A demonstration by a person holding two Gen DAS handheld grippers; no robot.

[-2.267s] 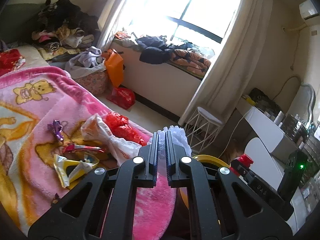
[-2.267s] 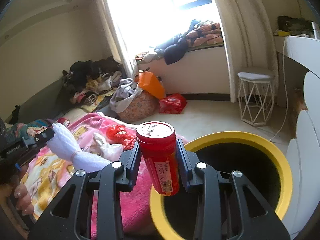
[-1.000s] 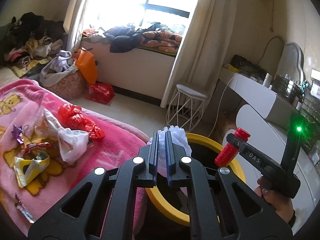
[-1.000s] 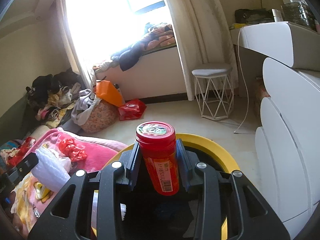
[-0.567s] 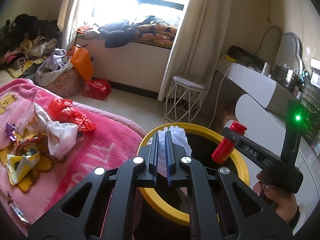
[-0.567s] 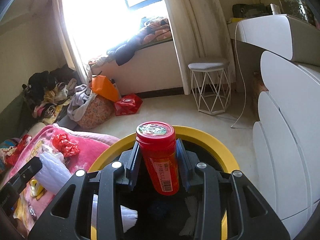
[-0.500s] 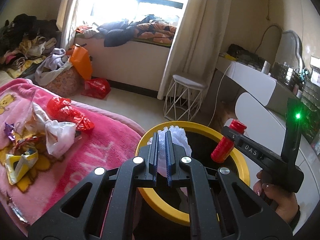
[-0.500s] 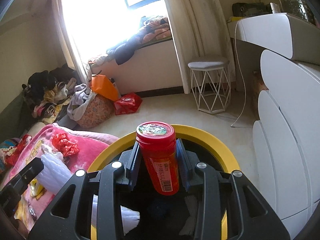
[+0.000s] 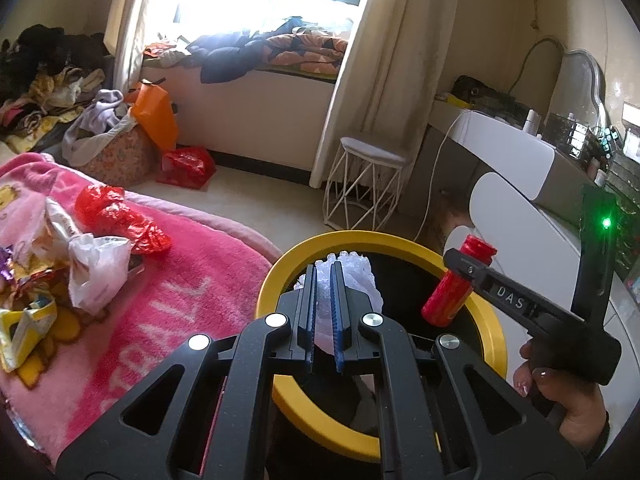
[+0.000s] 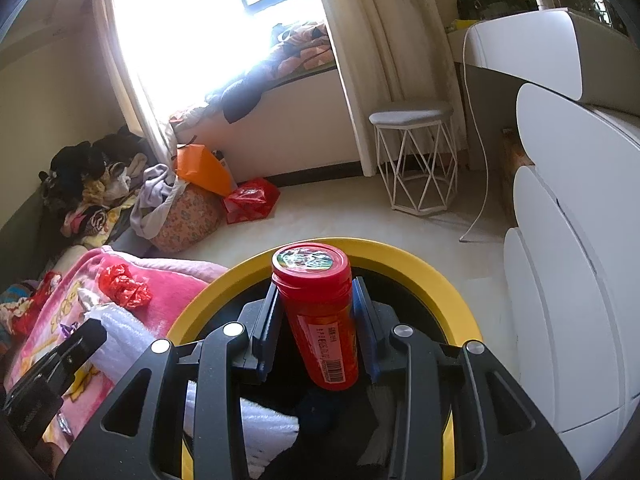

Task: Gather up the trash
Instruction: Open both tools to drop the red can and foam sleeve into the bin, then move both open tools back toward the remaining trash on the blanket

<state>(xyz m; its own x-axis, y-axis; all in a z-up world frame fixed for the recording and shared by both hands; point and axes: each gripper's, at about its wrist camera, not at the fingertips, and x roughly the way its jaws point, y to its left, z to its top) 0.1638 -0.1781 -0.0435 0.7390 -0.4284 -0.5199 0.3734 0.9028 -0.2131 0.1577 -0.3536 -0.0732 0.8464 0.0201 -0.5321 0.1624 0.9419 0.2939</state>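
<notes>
Jaws clamp both loads over the yellow bin: left gripper pinches white foam wrap, right gripper a red canister — neither released. Wrappers on the far-left bed remain uncollected.

The right claw grips a red canister upright above the yellow-rimmed bin; pink blanket lies left of the bin.

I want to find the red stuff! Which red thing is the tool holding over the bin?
The red canister, clamped upright in the right tool. The crumpled red wrapper lies on the blanket, and the red bag is on the floor.
</notes>
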